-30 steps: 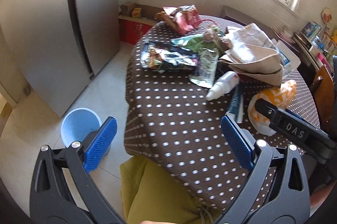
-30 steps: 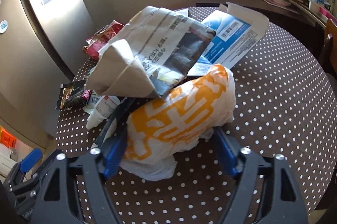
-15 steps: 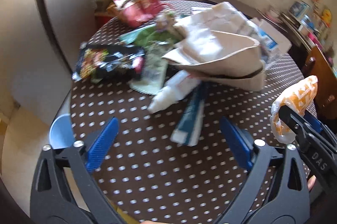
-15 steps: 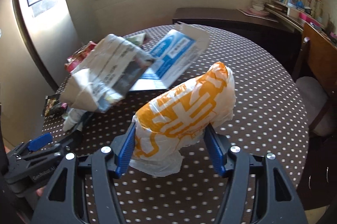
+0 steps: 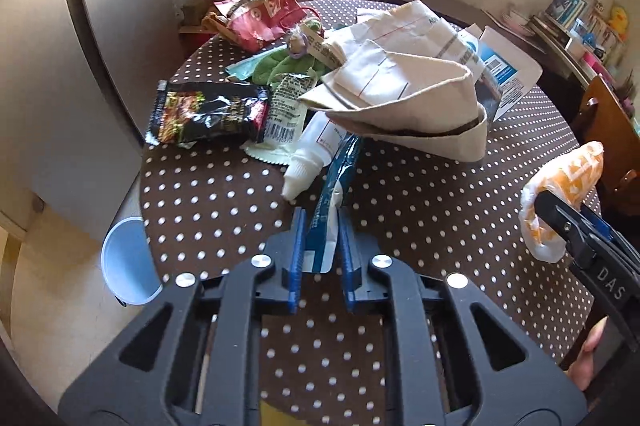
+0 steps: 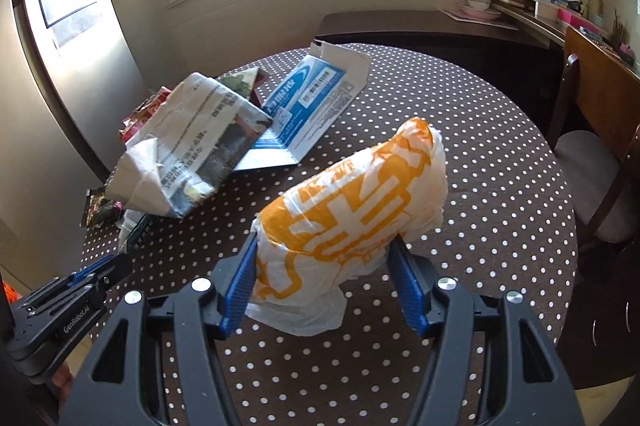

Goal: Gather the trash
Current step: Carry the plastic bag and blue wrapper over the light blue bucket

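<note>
My left gripper [image 5: 320, 226] is shut on the near end of a blue and white wrapper [image 5: 332, 198] that lies on the dotted table [image 5: 224, 202]. A white tube [image 5: 308, 162] lies just beside it. My right gripper [image 6: 324, 250] is shut on an orange and white plastic bag [image 6: 356, 214] and holds it above the table; the bag also shows in the left wrist view [image 5: 560, 194]. Folded newspaper [image 5: 404, 98], a black snack packet [image 5: 208, 114], a clear label wrapper [image 5: 286, 106], a red packet [image 5: 256, 18] and a flattened blue box [image 6: 308, 106] lie further back.
A light blue bin [image 5: 128, 266] stands on the floor left of the table. A fridge [image 5: 60, 66] is at the left. A wooden chair [image 6: 592, 154] stands at the table's right. A dark sideboard [image 6: 420, 30] runs under the window.
My left gripper moved in over the table and closed on the blue and white wrapper. My right gripper lifted the orange bag up and back from the newspaper.
</note>
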